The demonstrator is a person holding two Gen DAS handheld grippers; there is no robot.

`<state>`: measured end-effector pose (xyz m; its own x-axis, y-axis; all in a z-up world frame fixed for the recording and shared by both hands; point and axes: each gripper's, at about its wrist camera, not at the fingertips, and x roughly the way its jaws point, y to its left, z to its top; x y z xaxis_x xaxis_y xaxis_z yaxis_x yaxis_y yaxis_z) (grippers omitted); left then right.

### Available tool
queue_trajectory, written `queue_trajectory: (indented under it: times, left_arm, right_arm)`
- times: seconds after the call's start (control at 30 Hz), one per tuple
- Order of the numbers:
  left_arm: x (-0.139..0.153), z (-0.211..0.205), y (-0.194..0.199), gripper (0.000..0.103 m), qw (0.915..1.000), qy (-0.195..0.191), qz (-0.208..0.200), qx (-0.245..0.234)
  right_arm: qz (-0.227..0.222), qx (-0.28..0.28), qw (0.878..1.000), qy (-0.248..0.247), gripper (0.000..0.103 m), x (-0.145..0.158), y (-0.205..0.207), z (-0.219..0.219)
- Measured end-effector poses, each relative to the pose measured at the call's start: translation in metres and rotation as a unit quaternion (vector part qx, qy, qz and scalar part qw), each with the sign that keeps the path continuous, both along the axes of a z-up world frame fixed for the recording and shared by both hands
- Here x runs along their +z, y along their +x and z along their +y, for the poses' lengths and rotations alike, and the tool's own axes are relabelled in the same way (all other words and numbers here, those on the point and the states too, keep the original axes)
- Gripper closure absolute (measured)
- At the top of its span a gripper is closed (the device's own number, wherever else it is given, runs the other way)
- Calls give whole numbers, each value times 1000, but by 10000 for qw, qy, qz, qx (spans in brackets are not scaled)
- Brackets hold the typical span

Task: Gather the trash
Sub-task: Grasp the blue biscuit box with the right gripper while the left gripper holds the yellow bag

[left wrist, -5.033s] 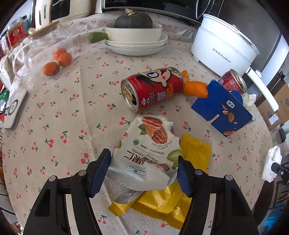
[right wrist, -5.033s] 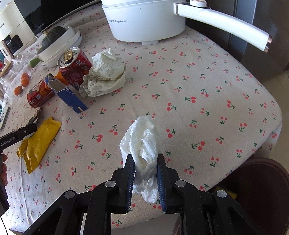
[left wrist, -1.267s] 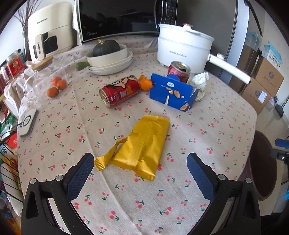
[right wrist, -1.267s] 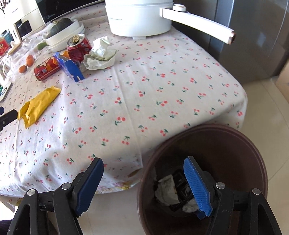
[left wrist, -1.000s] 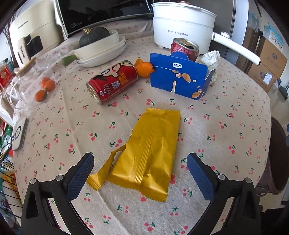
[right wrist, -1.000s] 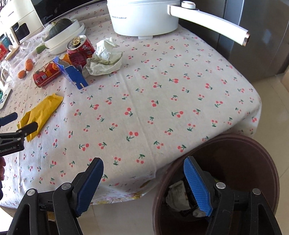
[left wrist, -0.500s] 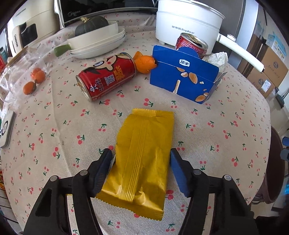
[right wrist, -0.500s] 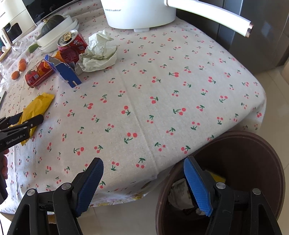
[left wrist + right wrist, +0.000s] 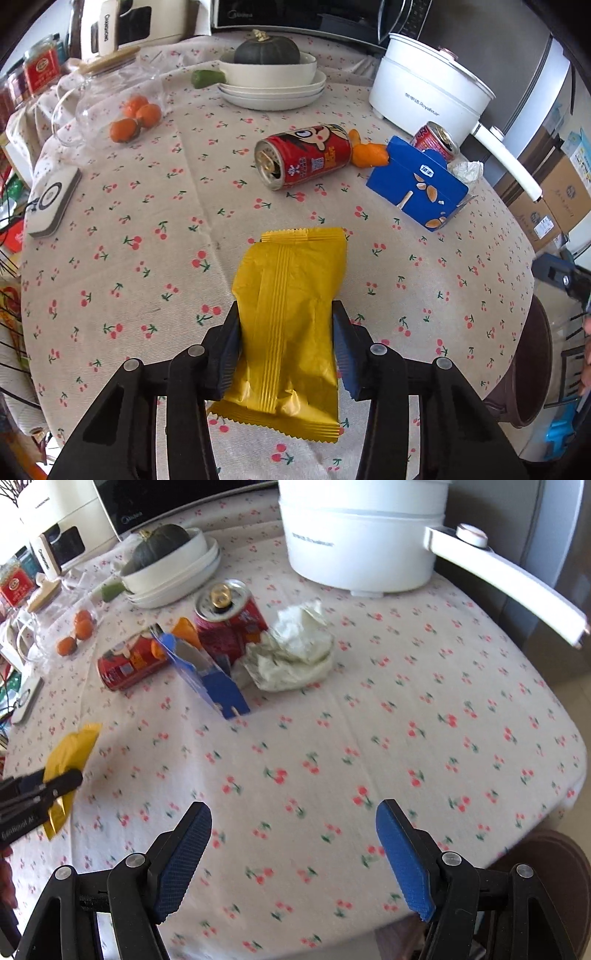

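My left gripper [image 9: 286,345] is shut on a yellow snack wrapper [image 9: 291,295] over the near part of the cherry-print table; it also shows in the right wrist view [image 9: 70,755]. My right gripper [image 9: 293,838] is open and empty above the table's right edge. Ahead lie a red can on its side [image 9: 304,155], a blue torn carton [image 9: 417,188], an upright red can [image 9: 231,622] and a crumpled white paper [image 9: 291,650]. A brown trash bin [image 9: 526,365] stands off the table's right edge.
A white electric pot [image 9: 424,92] with a long handle [image 9: 506,579] stands at the back right. Stacked white dishes with a dark squash [image 9: 267,55] are at the back. A glass jar with oranges [image 9: 129,114] and a white device [image 9: 51,203] are on the left.
My left gripper has closed on the yellow wrapper. My right gripper has swung from over the bin to above the table, still open.
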<state>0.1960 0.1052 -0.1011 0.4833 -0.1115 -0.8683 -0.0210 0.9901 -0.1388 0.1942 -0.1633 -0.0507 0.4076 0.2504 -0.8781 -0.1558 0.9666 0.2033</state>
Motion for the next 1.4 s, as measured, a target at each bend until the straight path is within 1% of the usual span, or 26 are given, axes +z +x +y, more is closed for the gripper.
queue_trajectory:
  times: [0.1, 0.17, 0.2, 0.23, 0.33, 0.43, 0.5, 0.63, 0.73, 0.77, 0.83, 0.9, 1.03, 1.1, 1.17, 1.2, 1.27, 1.3, 1.4]
  left_arm:
    - [7, 12, -4, 56, 10000, -25, -39, 62]
    - [11, 20, -6, 56, 9999, -92, -72, 107]
    - [12, 24, -7, 56, 9998, -117, -86, 133]
    - [13, 28, -7, 56, 9997, -139, -91, 160]
    - [12, 31, -6, 56, 9997, -164, -69, 183]
    - [9, 31, -5, 56, 9999, -64, -38, 145]
    - [7, 31, -5, 56, 9999, -13, -20, 122]
    - [5, 35, -6, 56, 9998, -18, 12, 175]
    - [5, 37, -7, 56, 9998, -28, 17, 209]
    - [5, 38, -7, 56, 9998, -24, 18, 216]
    - [5, 39, -8, 56, 9997, -18, 22, 233]
    - [4, 40, -7, 56, 9996, -31, 32, 261]
    - [3, 42, -6, 56, 9995, -70, 56, 304]
    - [2, 42, -5, 56, 9995, -58, 71, 303]
    - [1, 41, -5, 56, 9995, -43, 77, 298]
    - [1, 41, -5, 56, 9995, -45, 79, 299]
    - [3, 41, -6, 56, 9995, -66, 70, 312]
    - [4, 41, -7, 56, 9995, -72, 63, 313]
    - [8, 38, -12, 56, 9995, -95, 21, 292]
  right_arm:
    - [-156, -1, 9998, 159, 27, 5, 29, 19]
    - [-234, -4, 9992, 338, 38, 8, 48, 27]
    - [-231, -4, 9988, 423, 49, 7, 57, 30]
    - [-208, -17, 9984, 517, 54, 6, 66, 33]
    - [-121, -90, 9977, 657, 61, -3, 86, 40]
    - [81, -127, 9974, 700, 66, -18, 97, 47]
    - [246, -42, 9971, 722, 66, -28, 96, 53]
    - [462, 348, 9965, 603, 66, -42, 80, 71]
    - [456, 485, 9964, 516, 63, -44, 73, 76]
    - [461, 475, 9964, 536, 60, -43, 73, 76]
    - [449, 424, 9964, 580, 35, -40, 75, 74]
    - [365, 492, 9965, 562, 28, -36, 76, 76]
    - [279, 1015, 9944, 117, 24, -37, 75, 95]
    - [310, 1282, 9912, -152, 24, -44, 73, 107]
    - [296, 1419, 9882, -496, 24, -53, 71, 115]
    - [281, 1461, 9866, -670, 27, -57, 70, 118]
    - [362, 1564, 9841, -763, 47, -64, 68, 119]
    - [416, 1597, 9834, -755, 48, -66, 67, 118]
    - [368, 1663, 9823, -774, 48, -61, 58, 113]
